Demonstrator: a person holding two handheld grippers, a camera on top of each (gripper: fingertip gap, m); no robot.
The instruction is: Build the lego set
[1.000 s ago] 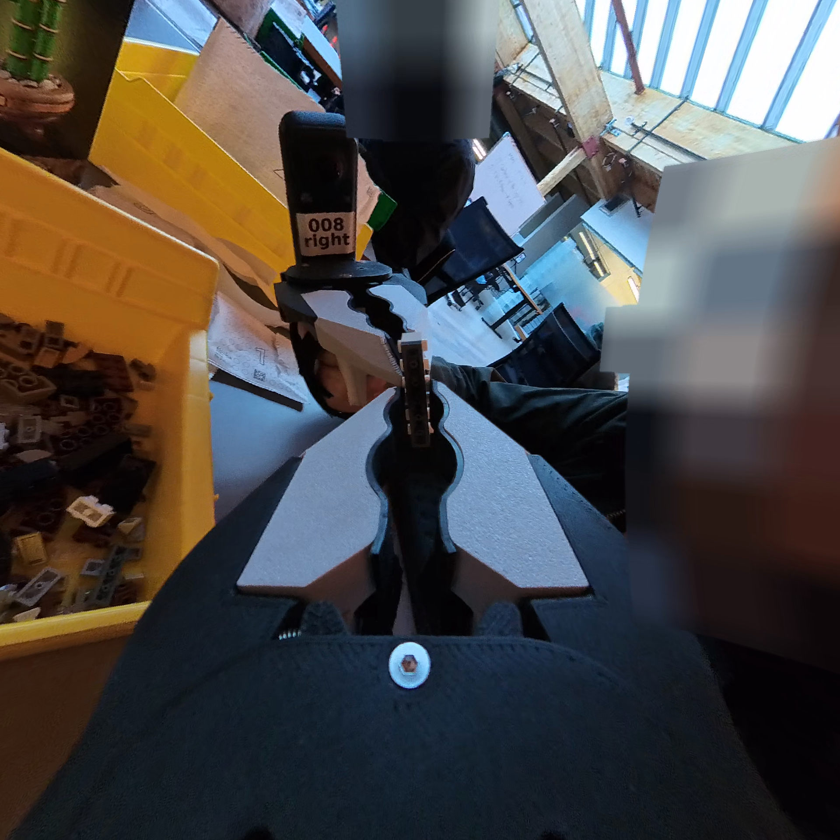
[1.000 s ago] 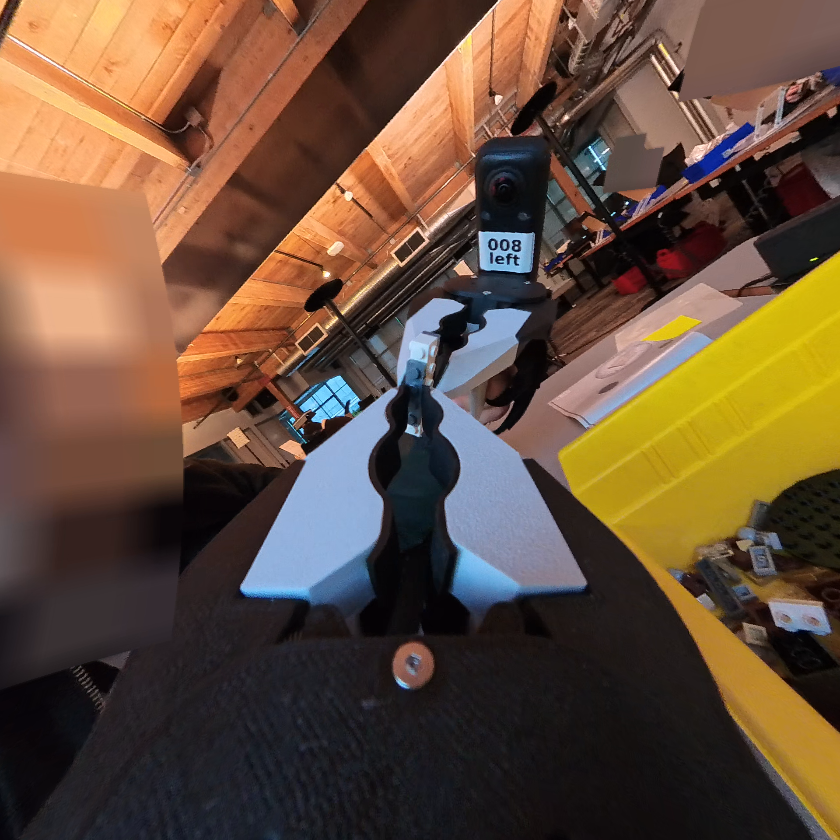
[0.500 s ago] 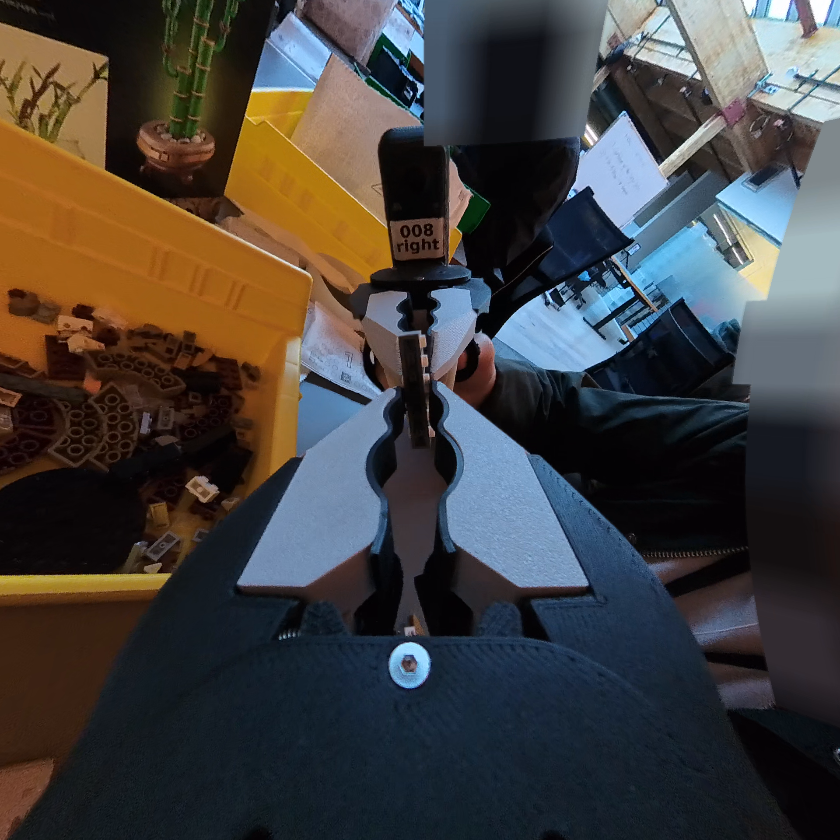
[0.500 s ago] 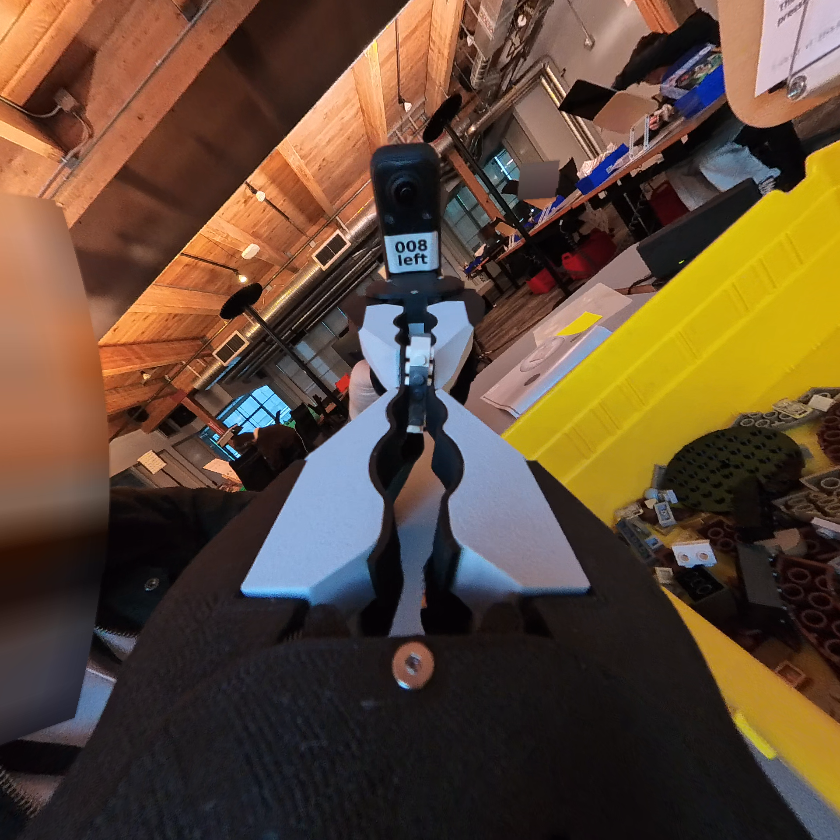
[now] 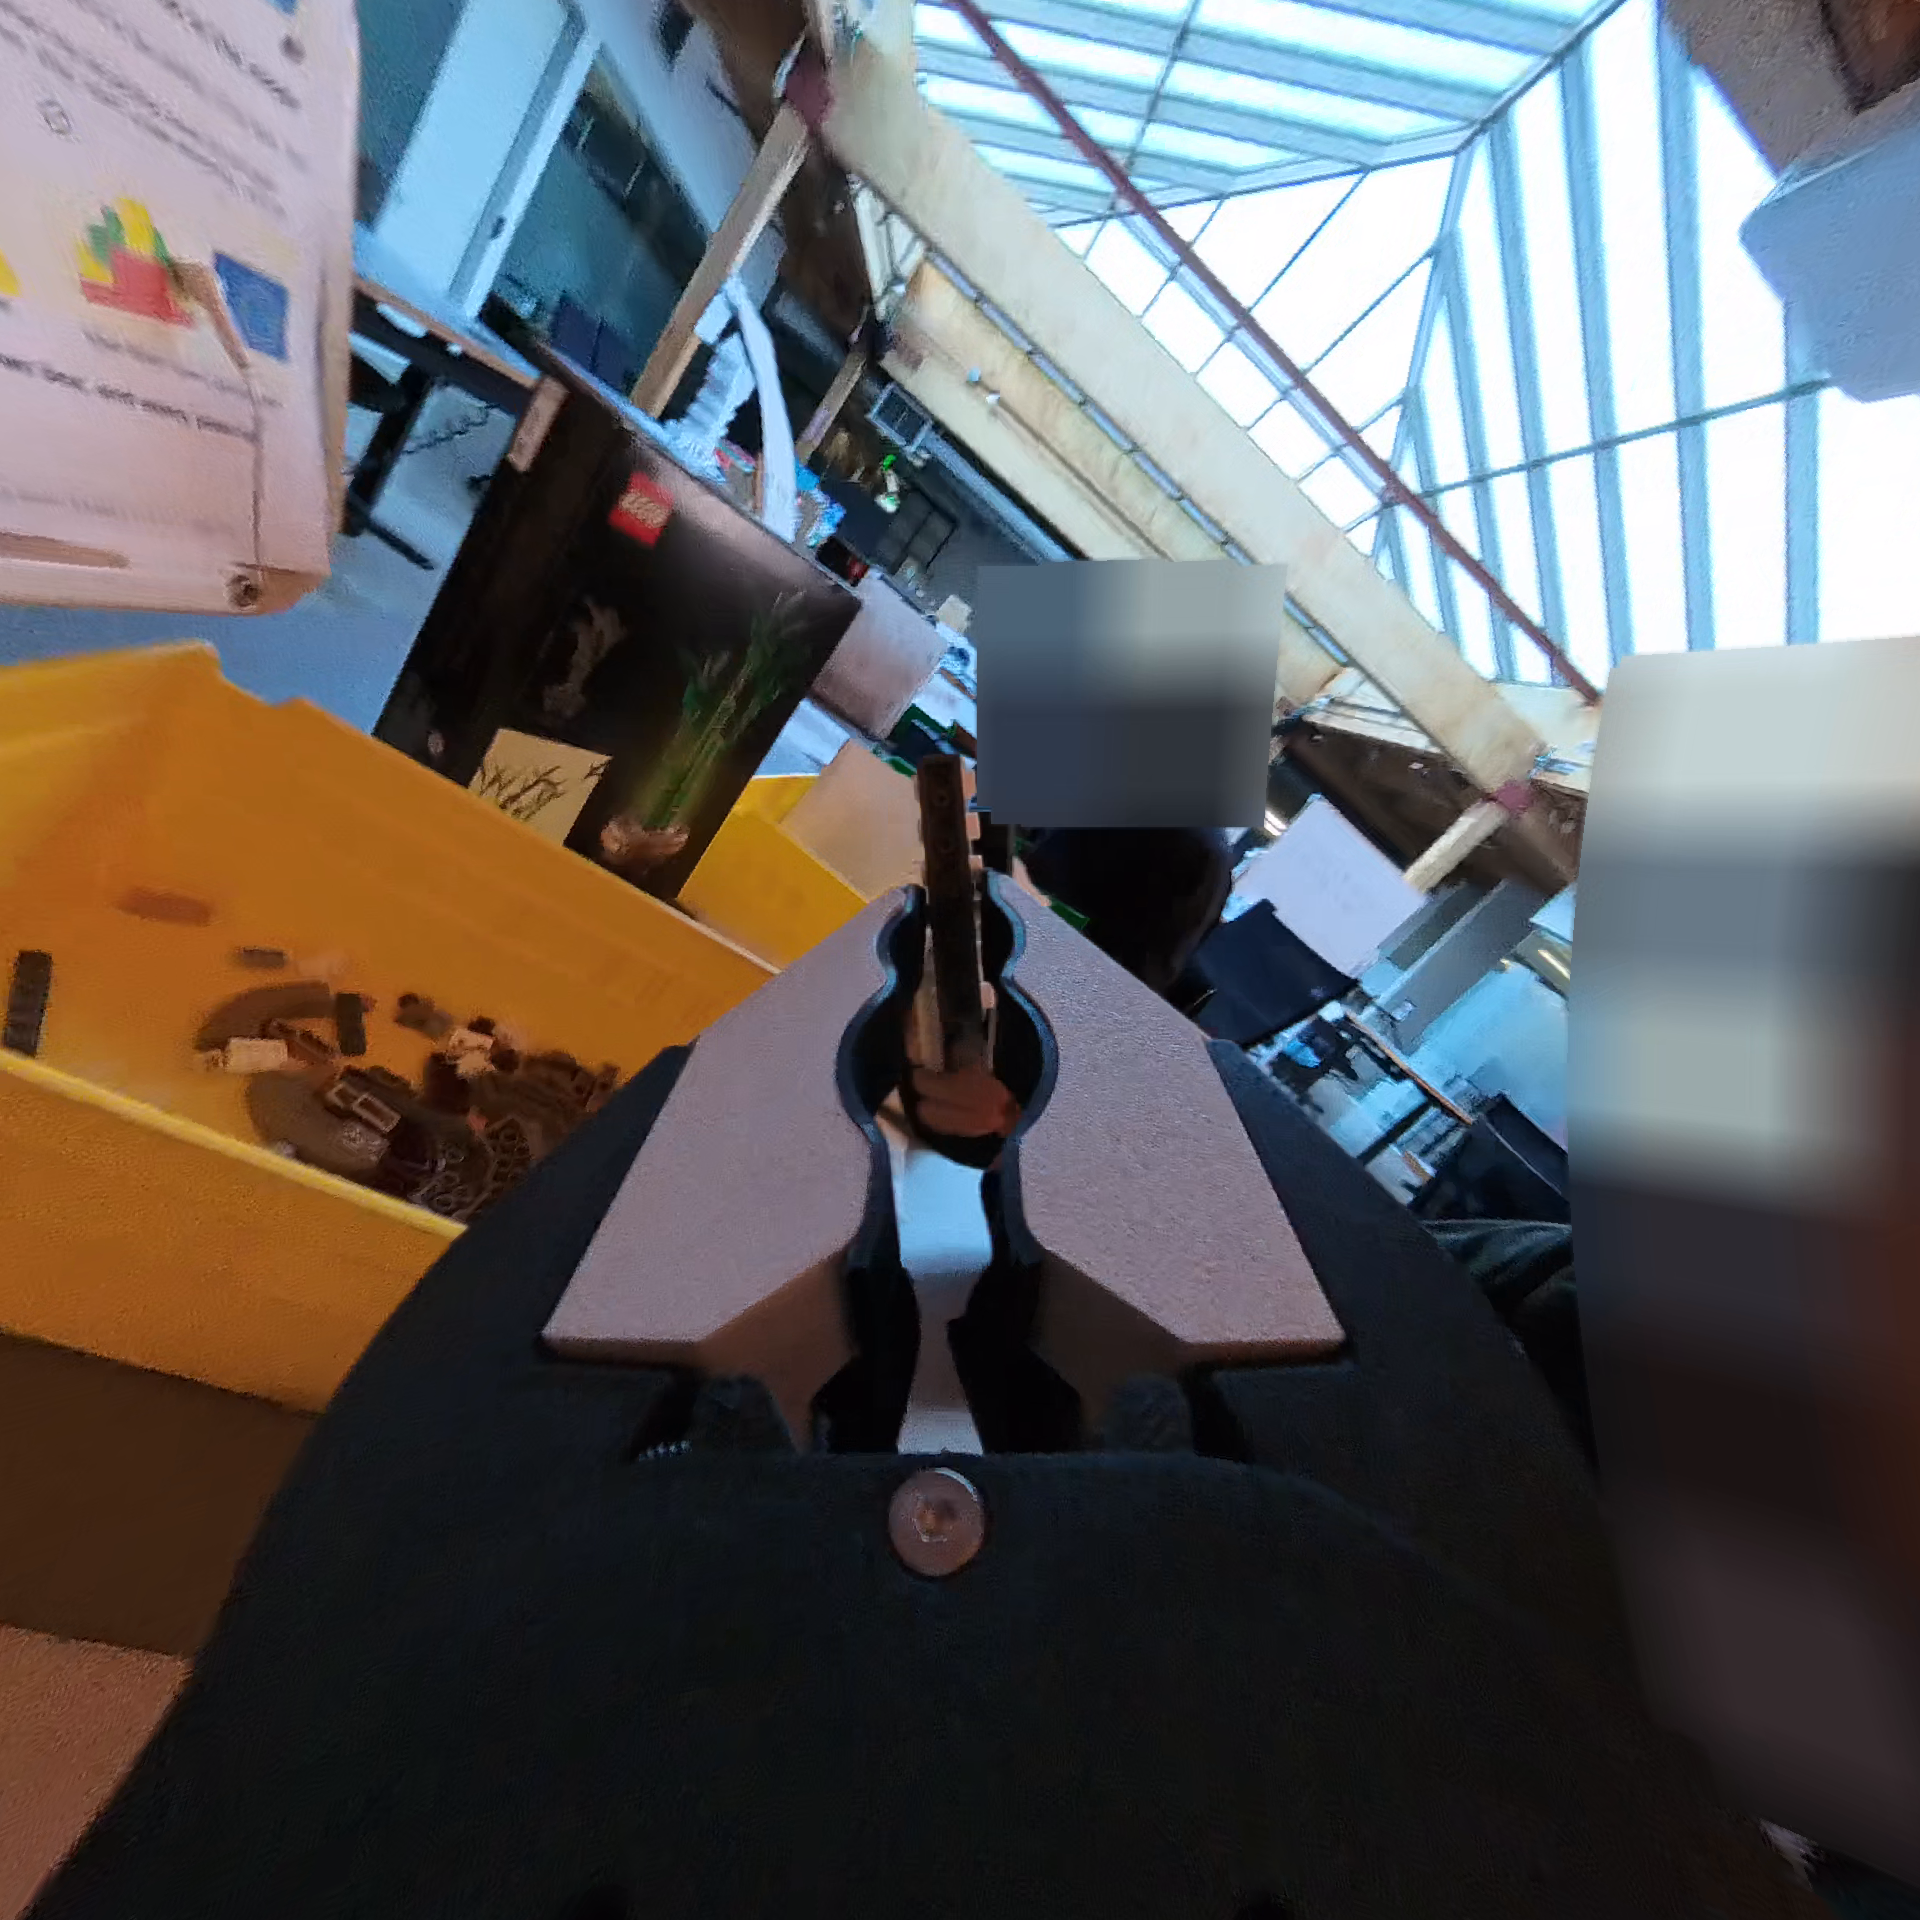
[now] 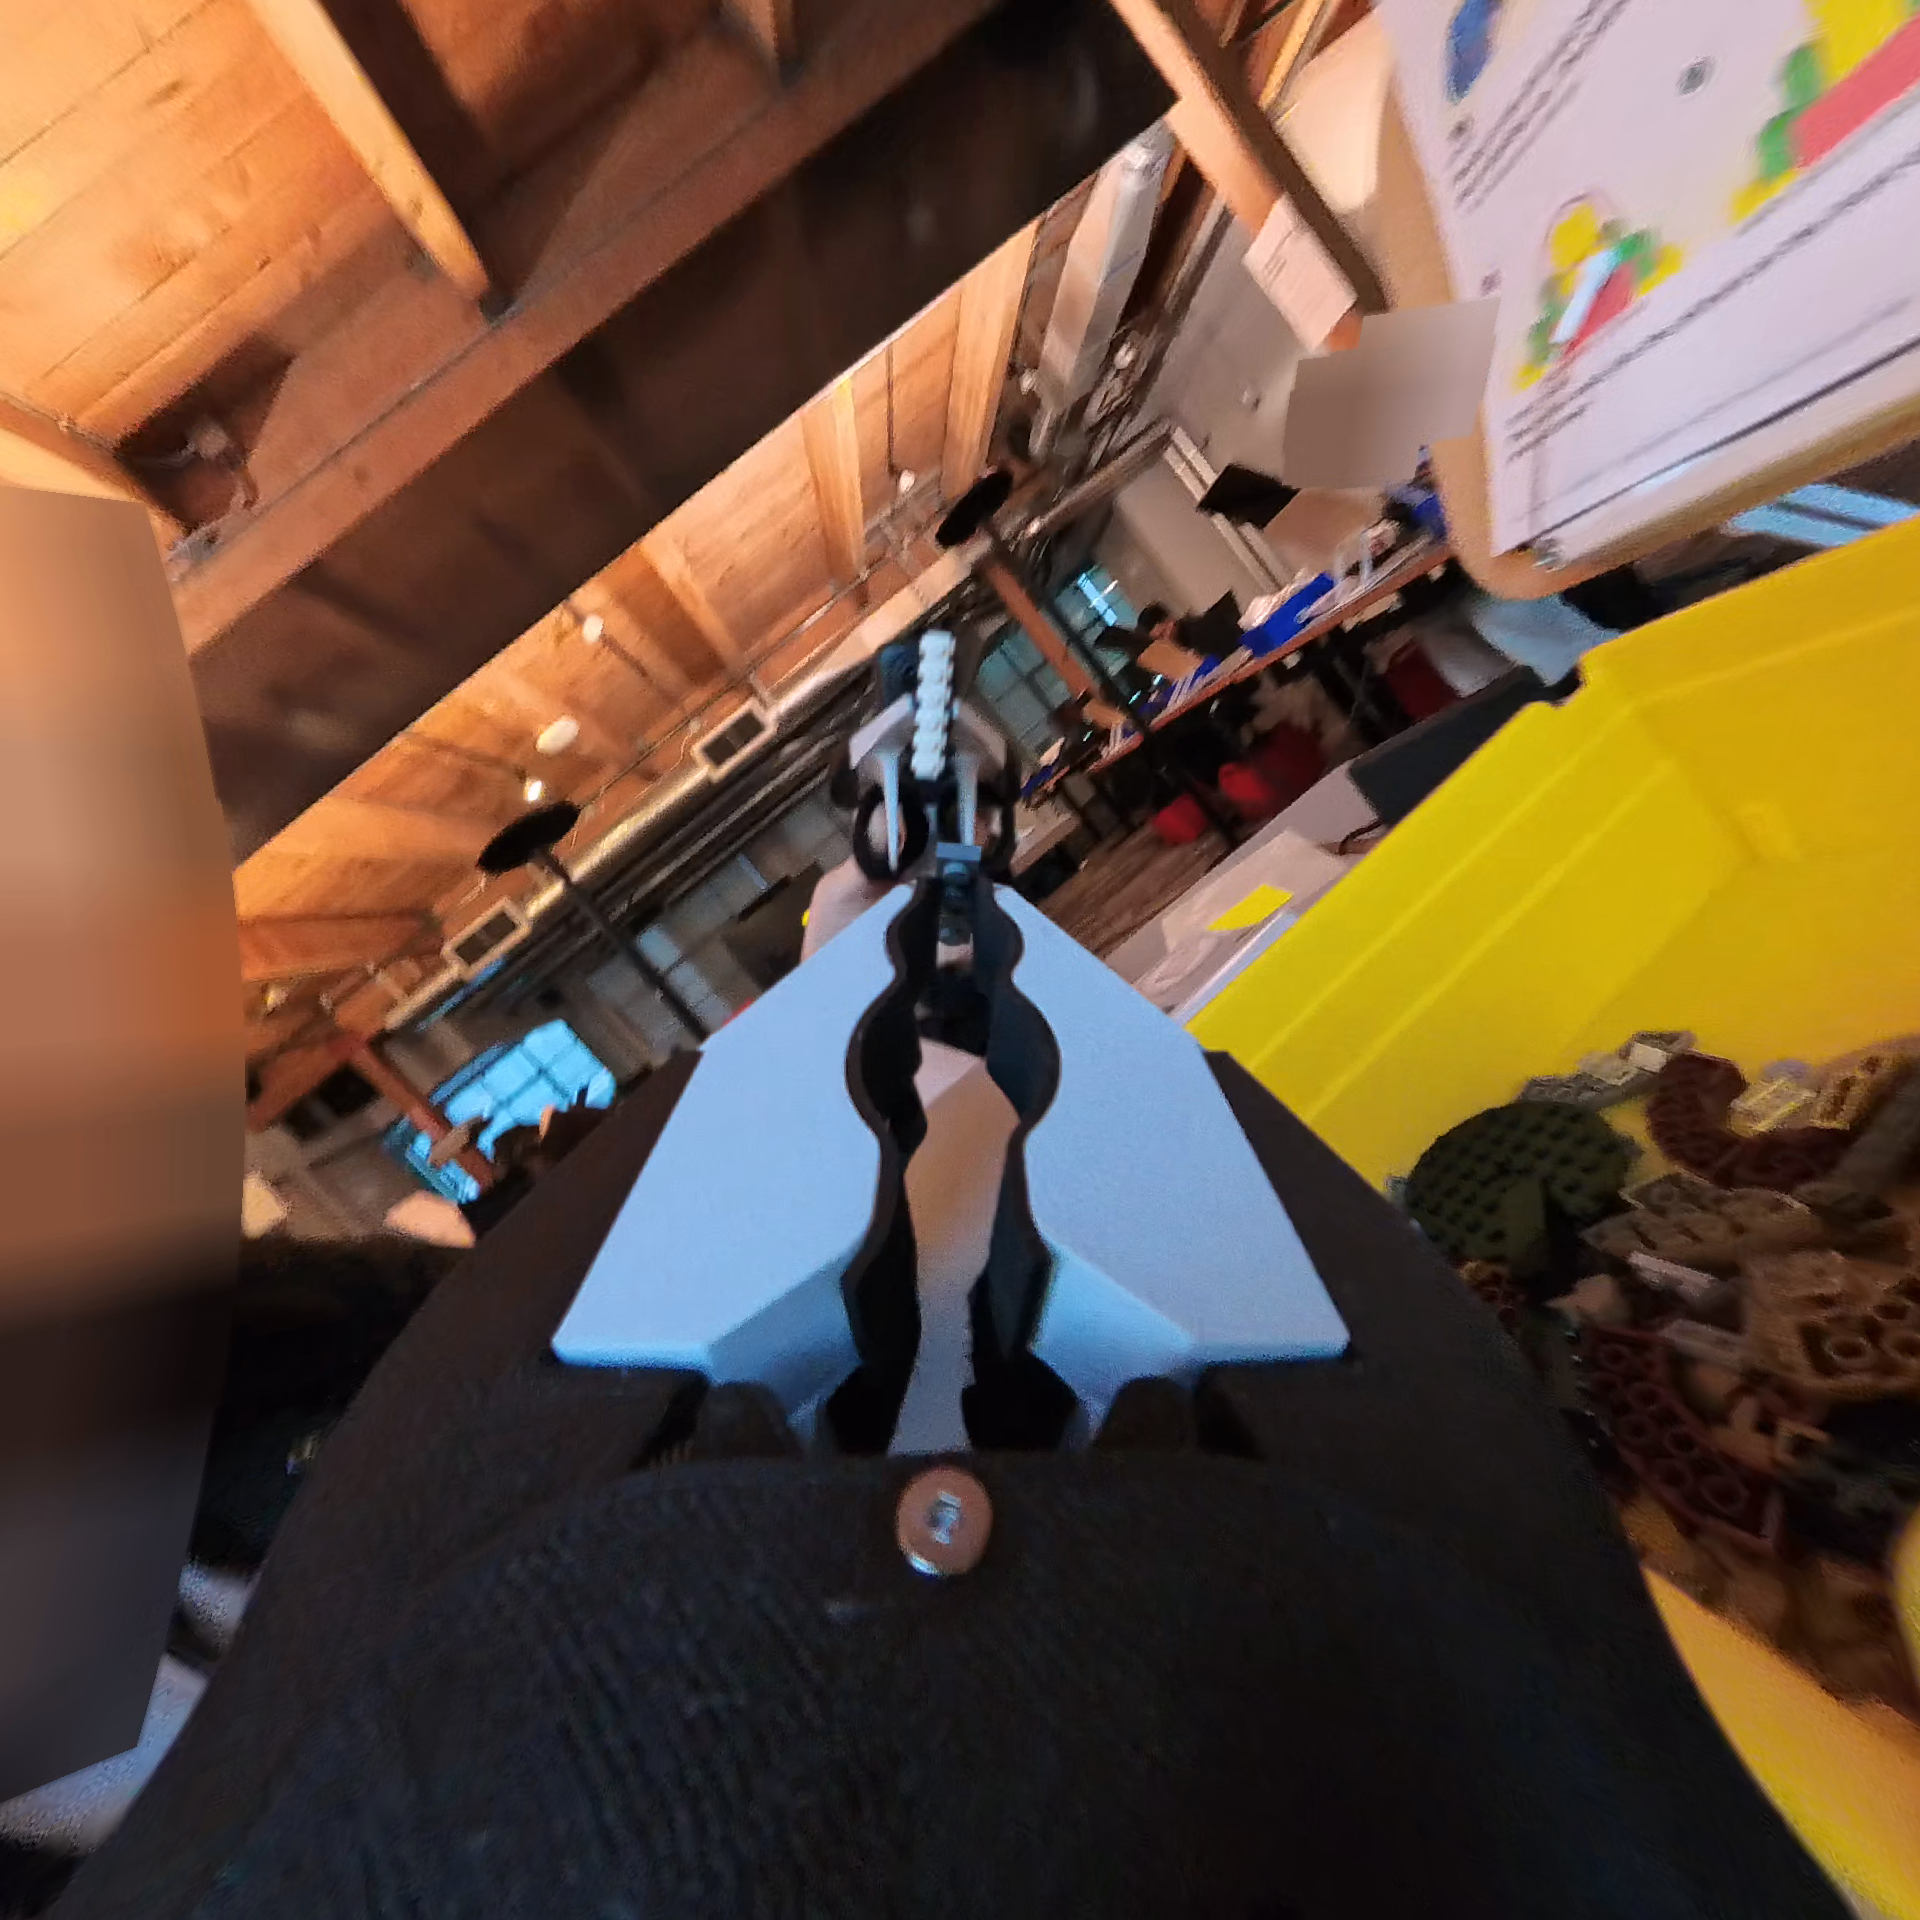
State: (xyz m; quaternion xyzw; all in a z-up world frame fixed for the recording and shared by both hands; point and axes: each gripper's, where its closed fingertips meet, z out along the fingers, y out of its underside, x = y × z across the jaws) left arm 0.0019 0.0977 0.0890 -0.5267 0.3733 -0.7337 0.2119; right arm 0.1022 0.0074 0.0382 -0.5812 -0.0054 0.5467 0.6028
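Observation:
My left gripper is shut on a long narrow lego plate that stands up out of its fingertips and looks dark against the light. In the right wrist view the left gripper faces me, and the plate shows a white studded edge. My right gripper is shut on a small grey lego piece, held just under the left gripper; I cannot tell if piece and plate touch. In the left wrist view the right gripper is hidden behind my fingers; only a hand shows through the gap.
A yellow bin with several dark loose pieces is on the left, and also shows in the right wrist view. A dark lego box stands behind it. A clipboard with a printed sheet hangs above. People sit farther back. Left tips to right tips: about 15 centimeters.
Both views have swung upward and rolled. The right gripper, seen facing me above the left fingertips before, now sits low and hidden behind them. Both grippers stay shut on their pieces.

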